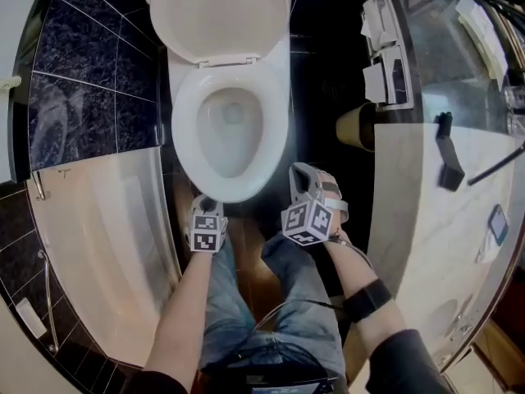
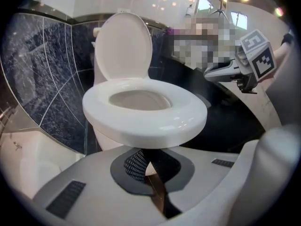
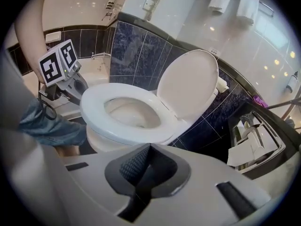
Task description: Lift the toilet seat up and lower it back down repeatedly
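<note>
The white toilet seat (image 1: 185, 130) lies down on the bowl, and the lid (image 1: 217, 15) stands raised behind it. In the left gripper view the seat's front rim (image 2: 146, 124) sits just above and beyond my left gripper (image 2: 150, 167), whose jaws are shut with nothing between them. My right gripper (image 3: 145, 167) is also shut and empty, off the seat's (image 3: 101, 114) front right side. In the head view the left gripper (image 1: 204, 201) is at the bowl's front edge and the right gripper (image 1: 304, 176) just right of it. Neither touches the seat.
A white bathtub (image 1: 107, 245) runs along the left, against dark tiled walls. On the right stand a pale vanity counter (image 1: 418, 195) and paper holders (image 1: 385, 56). The person's legs in jeans (image 1: 271, 302) stand on the wooden floor in front of the bowl.
</note>
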`<action>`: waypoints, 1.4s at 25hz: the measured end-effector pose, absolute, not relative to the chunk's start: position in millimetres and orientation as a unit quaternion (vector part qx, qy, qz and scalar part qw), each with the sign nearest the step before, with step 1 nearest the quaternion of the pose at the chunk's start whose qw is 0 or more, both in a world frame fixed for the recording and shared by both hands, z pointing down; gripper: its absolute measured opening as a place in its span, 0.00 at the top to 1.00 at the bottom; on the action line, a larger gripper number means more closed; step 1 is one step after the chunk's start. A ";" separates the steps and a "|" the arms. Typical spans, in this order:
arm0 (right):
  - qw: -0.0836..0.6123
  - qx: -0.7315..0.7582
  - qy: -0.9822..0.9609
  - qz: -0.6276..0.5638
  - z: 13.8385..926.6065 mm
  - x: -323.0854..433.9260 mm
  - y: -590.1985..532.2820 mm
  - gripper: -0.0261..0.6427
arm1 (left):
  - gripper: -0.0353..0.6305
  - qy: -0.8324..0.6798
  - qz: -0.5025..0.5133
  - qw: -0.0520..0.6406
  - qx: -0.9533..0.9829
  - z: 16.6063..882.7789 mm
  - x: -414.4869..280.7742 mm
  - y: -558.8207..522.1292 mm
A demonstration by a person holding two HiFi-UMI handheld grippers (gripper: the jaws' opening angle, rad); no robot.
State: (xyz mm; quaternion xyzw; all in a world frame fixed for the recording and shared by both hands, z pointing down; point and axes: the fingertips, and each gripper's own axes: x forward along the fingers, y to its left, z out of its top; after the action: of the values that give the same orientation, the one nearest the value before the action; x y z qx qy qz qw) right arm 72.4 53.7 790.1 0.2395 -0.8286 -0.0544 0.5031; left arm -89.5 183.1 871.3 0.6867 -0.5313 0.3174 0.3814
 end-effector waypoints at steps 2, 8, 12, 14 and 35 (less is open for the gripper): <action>0.504 0.237 -0.829 -0.049 796.5 73.2 58.4 0.94 | 0.95 -0.525 0.326 0.384 0.686 883.1 -88.1 186.7; 0.506 0.237 -0.828 -0.047 796.5 78.8 60.8 0.94 | 0.95 -0.503 0.366 0.404 0.670 911.8 -87.1 208.6; 0.501 0.241 -0.830 -0.050 793.3 80.7 56.3 0.94 | 0.95 -0.506 0.370 0.414 0.660 912.6 -86.4 223.3; 0.500 0.242 -0.830 -0.050 792.1 80.3 54.7 0.94 | 0.95 -0.509 0.362 0.407 0.666 905.2 -84.5 221.7; 0.383 0.306 -0.871 -0.018 571.9 38.9 19.8 0.93 | 0.95 -0.623 0.272 0.242 0.692 607.4 -167.9 151.5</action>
State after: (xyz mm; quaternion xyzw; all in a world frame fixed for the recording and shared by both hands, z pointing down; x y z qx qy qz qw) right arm 38.9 19.8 571.9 0.3062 -0.8714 -0.0184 0.3828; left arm -167.9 151.5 607.4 0.6918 -0.6234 0.2722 0.2422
